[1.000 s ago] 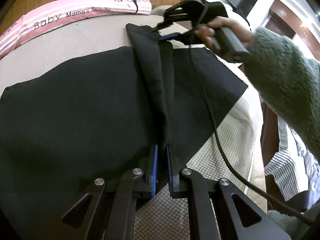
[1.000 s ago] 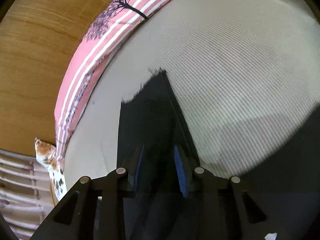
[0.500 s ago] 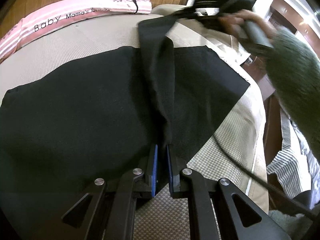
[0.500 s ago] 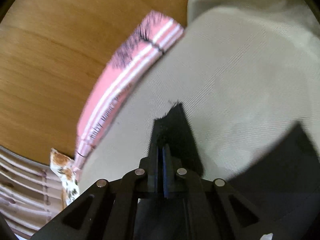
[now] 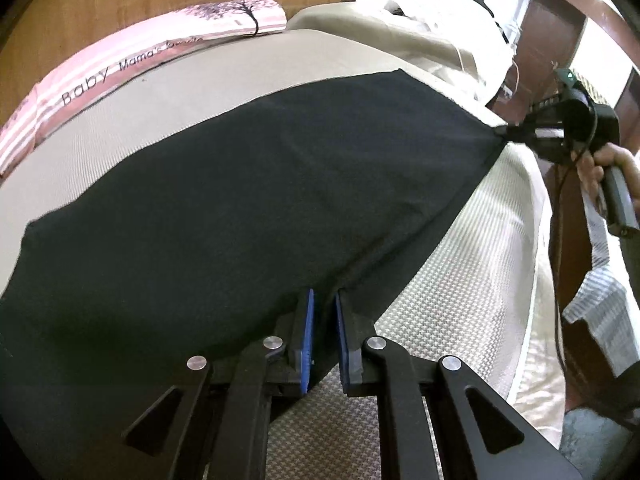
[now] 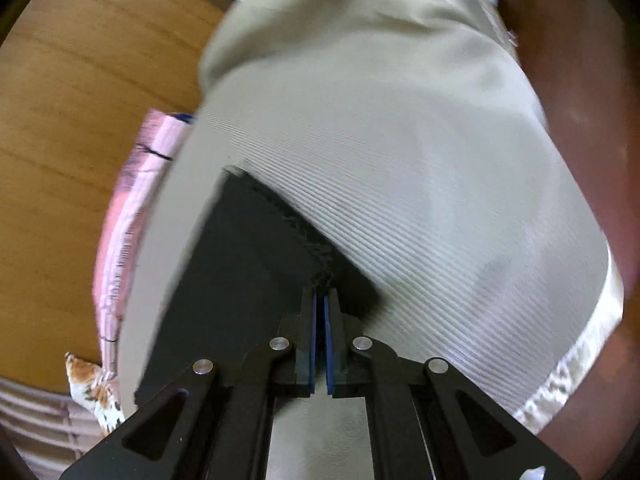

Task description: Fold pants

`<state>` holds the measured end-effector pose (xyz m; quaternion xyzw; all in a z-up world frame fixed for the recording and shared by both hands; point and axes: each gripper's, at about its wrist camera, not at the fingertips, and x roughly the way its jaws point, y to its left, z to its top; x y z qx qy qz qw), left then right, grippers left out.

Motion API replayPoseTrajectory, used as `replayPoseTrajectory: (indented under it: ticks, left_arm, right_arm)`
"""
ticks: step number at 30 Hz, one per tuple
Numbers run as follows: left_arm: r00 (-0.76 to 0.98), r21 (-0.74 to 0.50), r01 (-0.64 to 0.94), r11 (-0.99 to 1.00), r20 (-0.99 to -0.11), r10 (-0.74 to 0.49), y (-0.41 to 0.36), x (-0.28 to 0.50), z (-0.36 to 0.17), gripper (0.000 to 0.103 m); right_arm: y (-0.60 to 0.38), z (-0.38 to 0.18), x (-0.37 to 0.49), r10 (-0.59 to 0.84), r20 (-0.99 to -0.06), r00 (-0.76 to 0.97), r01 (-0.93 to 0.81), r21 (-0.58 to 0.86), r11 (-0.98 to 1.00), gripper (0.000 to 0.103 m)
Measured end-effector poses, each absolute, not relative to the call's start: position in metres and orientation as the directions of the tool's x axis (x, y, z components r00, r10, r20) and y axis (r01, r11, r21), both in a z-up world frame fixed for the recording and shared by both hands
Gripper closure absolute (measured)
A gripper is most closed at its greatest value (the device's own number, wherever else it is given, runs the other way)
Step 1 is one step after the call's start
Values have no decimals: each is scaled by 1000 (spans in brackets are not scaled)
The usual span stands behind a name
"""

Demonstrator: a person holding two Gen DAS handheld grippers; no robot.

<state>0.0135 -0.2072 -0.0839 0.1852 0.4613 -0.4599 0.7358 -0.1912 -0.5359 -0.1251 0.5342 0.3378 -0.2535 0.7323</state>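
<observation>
Black pants (image 5: 248, 200) lie spread across a beige bed (image 5: 168, 92). My left gripper (image 5: 324, 300) is shut on the near hem of the pants, its blue pads (image 5: 307, 320) pinching the cloth. In the left wrist view my right gripper (image 5: 508, 133) sits at the far right, shut on a corner of the pants and pulling it taut over the bed's edge. The right wrist view shows the same grip: the right gripper (image 6: 320, 296) is shut on the frayed black edge (image 6: 256, 256), with the picture blurred.
A pink striped pillow (image 5: 132, 68) with lettering lies along the wooden headboard (image 5: 120, 4). A rumpled beige cover (image 5: 400, 36) is piled at the far end. Striped cloth (image 5: 600, 312) hangs past the bed's right edge. A person's hand (image 5: 608, 164) holds the right gripper.
The right gripper shut on the folded leg's end and swept it far to the right. The narrow folded strip has opened out into one wide flat sheet. The left gripper stayed put.
</observation>
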Motion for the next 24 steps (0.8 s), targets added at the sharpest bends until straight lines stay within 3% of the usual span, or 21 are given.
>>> replayPoseTrajectory:
  ticks: [7,15,17,19,21,24]
  left_arm:
    - [154,-125,876,465,-843,-516,-203,8,-76,92]
    - [126,-126,887,445,-860,-494,-204,3,-83,93]
    - [131,-123,885,449,-860,-493,-204,4,-83,91]
    - [126,-129,883,451,-861,-493,-204,4,-81,87]
    - [114,-153,874,462,-858,-501,-200,7,-74,82]
    - [125,-191,858,478,-823,-553,-181,18,-52,78]
  right_arm:
    - [-532,-97,-189,-73,-752,655,717,588,374,100]
    - [-530,-122,-184,-92,-801,591,766,523,373,103]
    - [-528,-118,-180,-77,-817,572,768,500,400,97]
    - [-525,-111,-177,-66,-834,548,771,473,427,71]
    - [-519,-98,-177,-97,-849,520,786,431,442,54]
    - [-510,-74,-175,-147,-848,509,785,387,484,54]
